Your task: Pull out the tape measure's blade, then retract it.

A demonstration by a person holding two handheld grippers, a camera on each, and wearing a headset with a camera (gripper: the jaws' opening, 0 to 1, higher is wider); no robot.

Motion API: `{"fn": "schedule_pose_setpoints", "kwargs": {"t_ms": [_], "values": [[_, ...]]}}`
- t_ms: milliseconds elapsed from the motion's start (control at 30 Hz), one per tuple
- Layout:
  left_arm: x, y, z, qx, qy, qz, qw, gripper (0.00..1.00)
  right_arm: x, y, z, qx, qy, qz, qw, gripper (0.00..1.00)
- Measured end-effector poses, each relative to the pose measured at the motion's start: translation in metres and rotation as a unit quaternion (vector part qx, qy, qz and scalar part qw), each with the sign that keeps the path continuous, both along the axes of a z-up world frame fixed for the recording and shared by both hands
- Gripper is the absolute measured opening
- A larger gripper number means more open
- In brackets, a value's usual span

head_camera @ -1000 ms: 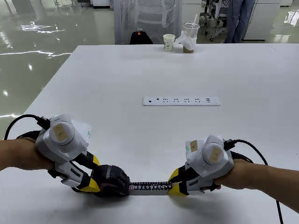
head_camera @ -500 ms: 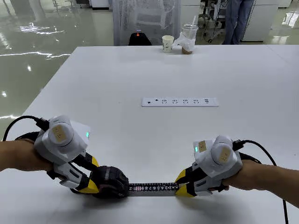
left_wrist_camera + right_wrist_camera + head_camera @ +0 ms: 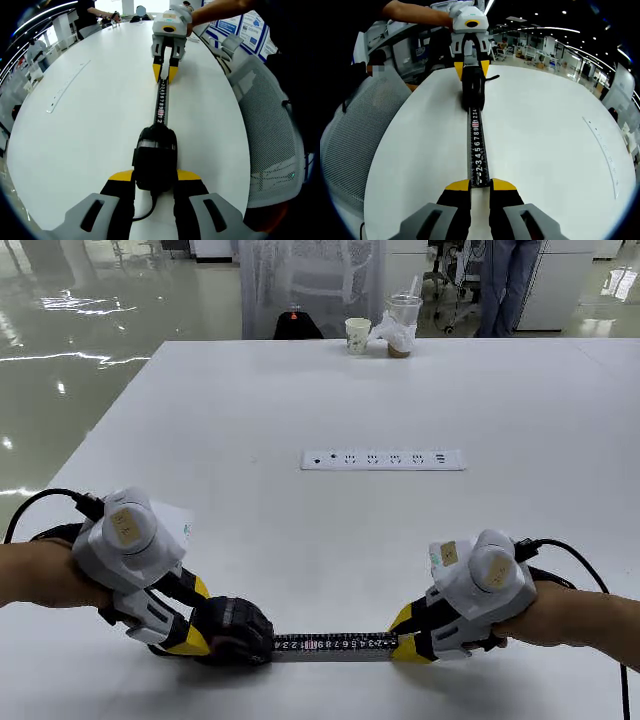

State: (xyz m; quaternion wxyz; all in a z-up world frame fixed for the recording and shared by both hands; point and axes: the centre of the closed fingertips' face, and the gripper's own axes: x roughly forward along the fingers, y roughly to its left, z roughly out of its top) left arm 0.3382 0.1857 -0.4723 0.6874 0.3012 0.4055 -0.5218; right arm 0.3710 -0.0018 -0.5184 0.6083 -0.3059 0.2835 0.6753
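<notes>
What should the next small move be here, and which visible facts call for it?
Probably draw the right gripper a little farther from the tape measure case. The left gripper clamps that case on the table, the right gripper pinches the end of the blade, and just a short numbered stretch lies between them, so the pull-out looks unfinished.

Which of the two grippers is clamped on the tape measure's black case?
The left gripper: its jaws clamp the black case, while the right gripper pinches the end of the blade.
</notes>
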Motion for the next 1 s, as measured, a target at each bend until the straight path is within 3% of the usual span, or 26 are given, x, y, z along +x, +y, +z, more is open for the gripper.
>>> {"fn": "schedule_pose_setpoints", "kwargs": {"t_ms": [1000], "values": [[0.003,0.001,-0.003,0.005,0.001,0.001,1.0,0.23,0.006,-0.045,-0.001,-0.027,-0.009,-0.012,0.9995,0.09]]}}
